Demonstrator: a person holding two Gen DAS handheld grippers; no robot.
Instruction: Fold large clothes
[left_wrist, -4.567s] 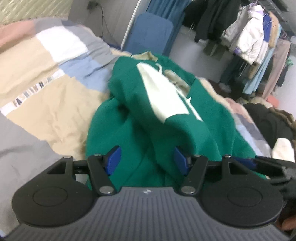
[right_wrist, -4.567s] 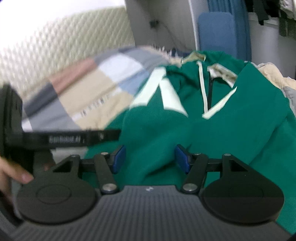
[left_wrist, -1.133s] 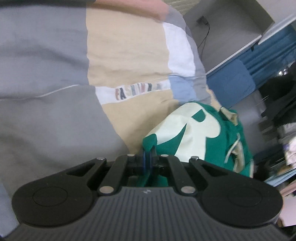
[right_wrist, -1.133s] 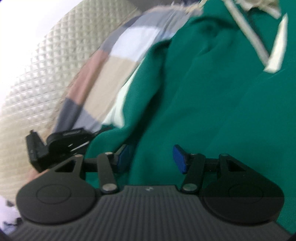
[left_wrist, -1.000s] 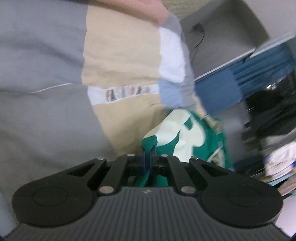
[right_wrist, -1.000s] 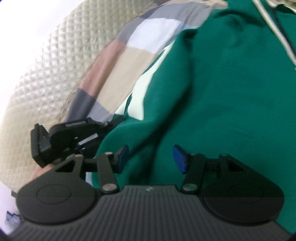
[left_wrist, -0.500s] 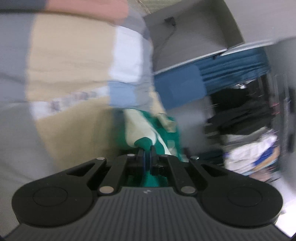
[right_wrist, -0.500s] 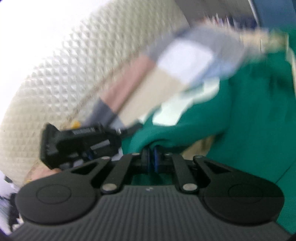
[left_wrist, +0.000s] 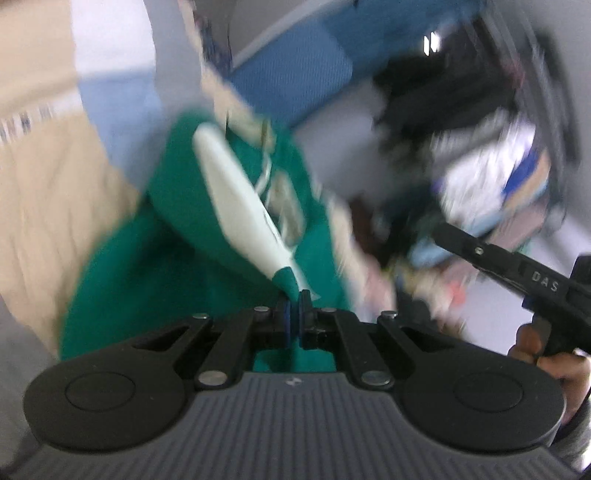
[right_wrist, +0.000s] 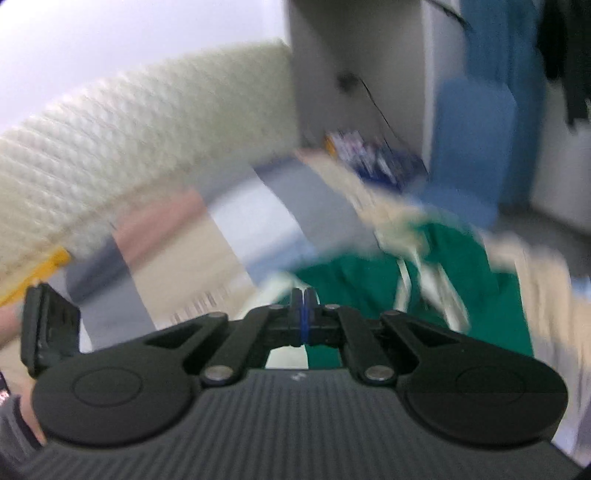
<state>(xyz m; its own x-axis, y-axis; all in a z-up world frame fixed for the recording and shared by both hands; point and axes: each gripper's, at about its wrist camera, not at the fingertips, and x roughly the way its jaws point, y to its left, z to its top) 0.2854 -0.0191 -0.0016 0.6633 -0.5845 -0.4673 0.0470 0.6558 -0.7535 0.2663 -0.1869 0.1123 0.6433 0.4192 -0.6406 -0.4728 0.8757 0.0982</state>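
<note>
A green hoodie (left_wrist: 177, 206) with cream lettering and cream drawstrings lies over the patchwork bedspread (left_wrist: 48, 173). My left gripper (left_wrist: 294, 298) is shut on a green and cream edge of it, and the cloth stretches away from the pads. In the right wrist view the hoodie (right_wrist: 476, 273) hangs down and to the right, and my right gripper (right_wrist: 304, 297) is shut on its cloth, which shows under the jaws. The right gripper's body, held by a hand, shows in the left wrist view at the right edge. Both views are blurred.
A cream quilted headboard (right_wrist: 140, 155) curves behind the bedspread (right_wrist: 266, 218). A blue chair back (left_wrist: 291, 74) stands past the bed. Clothes on a rack (left_wrist: 491, 173) fill the right side. The other gripper's body (right_wrist: 48, 328) sits at the left edge.
The right gripper's jaws closed on the green cloth and rose with it. The left gripper, still clamped on the hoodie's edge, lifted and swung toward the chair and rack, pulling the cloth up.
</note>
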